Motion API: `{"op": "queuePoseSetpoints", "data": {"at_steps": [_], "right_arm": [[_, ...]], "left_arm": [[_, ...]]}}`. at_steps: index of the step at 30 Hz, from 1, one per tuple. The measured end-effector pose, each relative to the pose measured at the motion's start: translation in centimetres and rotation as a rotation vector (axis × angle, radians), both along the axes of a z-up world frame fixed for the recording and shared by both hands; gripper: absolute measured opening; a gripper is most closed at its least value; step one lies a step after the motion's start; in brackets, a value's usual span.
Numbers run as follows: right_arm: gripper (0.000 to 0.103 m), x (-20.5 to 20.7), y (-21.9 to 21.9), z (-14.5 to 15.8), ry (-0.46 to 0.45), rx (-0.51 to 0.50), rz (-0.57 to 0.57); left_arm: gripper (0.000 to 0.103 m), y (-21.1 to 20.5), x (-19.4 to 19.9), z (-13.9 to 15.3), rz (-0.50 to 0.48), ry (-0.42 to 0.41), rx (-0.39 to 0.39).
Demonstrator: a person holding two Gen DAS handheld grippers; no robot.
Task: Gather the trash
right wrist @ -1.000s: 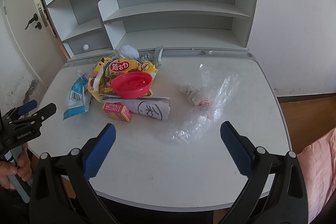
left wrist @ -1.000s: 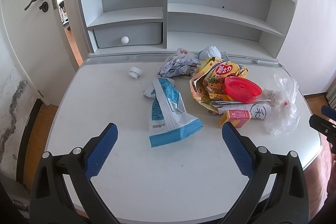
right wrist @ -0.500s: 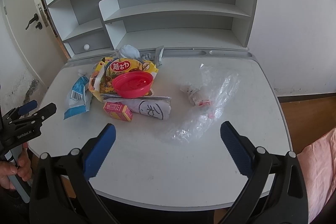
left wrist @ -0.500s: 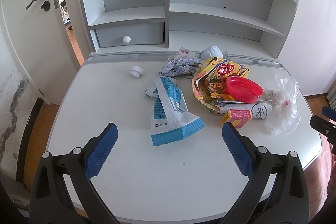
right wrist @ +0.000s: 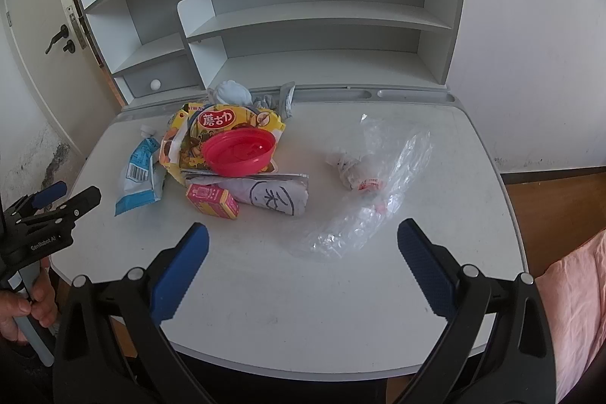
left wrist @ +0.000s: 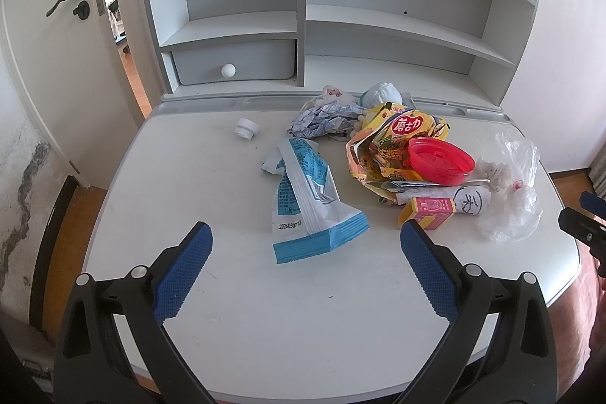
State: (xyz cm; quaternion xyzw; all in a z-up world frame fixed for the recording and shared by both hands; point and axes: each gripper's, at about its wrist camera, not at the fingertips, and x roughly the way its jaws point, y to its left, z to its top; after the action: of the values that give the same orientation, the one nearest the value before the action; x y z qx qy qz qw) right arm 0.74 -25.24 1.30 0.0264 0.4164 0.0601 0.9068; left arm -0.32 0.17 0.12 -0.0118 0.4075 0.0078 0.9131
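Trash lies on a white desk (left wrist: 189, 184): a blue-and-white wrapper (left wrist: 306, 207), a yellow snack bag (left wrist: 394, 142) with a red lid (left wrist: 439, 161) on it, a small pink box (left wrist: 428, 211), crumpled paper (left wrist: 325, 120) and a clear plastic bag (left wrist: 515, 192). My left gripper (left wrist: 303, 264) is open and empty, just short of the wrapper. My right gripper (right wrist: 303, 267) is open and empty, above the near desk edge, before the clear plastic bag (right wrist: 375, 195). The pink box (right wrist: 212, 201), red lid (right wrist: 238, 152) and wrapper (right wrist: 140, 177) lie to its left.
A white bottle cap (left wrist: 246, 129) sits at the back left of the desk. A grey shelf unit (left wrist: 303, 25) with a drawer (left wrist: 231, 67) stands behind. A door (left wrist: 57, 25) is on the left. Wooden floor (right wrist: 549, 199) shows on the right.
The left gripper has drifted slightly forward and left, so the trash sits a little further right in its view. The right gripper has barely moved.
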Motion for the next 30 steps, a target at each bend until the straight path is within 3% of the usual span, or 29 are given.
{"op": "queuePoseSetpoints", "data": {"at_steps": [19, 24, 30], "right_arm": [[0.096, 0.0, -0.4, -0.3, 0.008, 0.005, -0.005], [0.096, 0.3, -0.9, -0.9, 0.019, 0.017, -0.011], [0.096, 1.0, -2.2, -1.7, 0.037, 0.014, -0.029]], "left_arm": [[0.097, 1.5, 0.8, -0.6, 0.014, 0.032, -0.035], [0.097, 2.0, 2.9, -1.7, 0.013, 0.080, -0.056], [0.097, 1.3, 6.9, -3.9, -0.017, 0.136, -0.028]]}}
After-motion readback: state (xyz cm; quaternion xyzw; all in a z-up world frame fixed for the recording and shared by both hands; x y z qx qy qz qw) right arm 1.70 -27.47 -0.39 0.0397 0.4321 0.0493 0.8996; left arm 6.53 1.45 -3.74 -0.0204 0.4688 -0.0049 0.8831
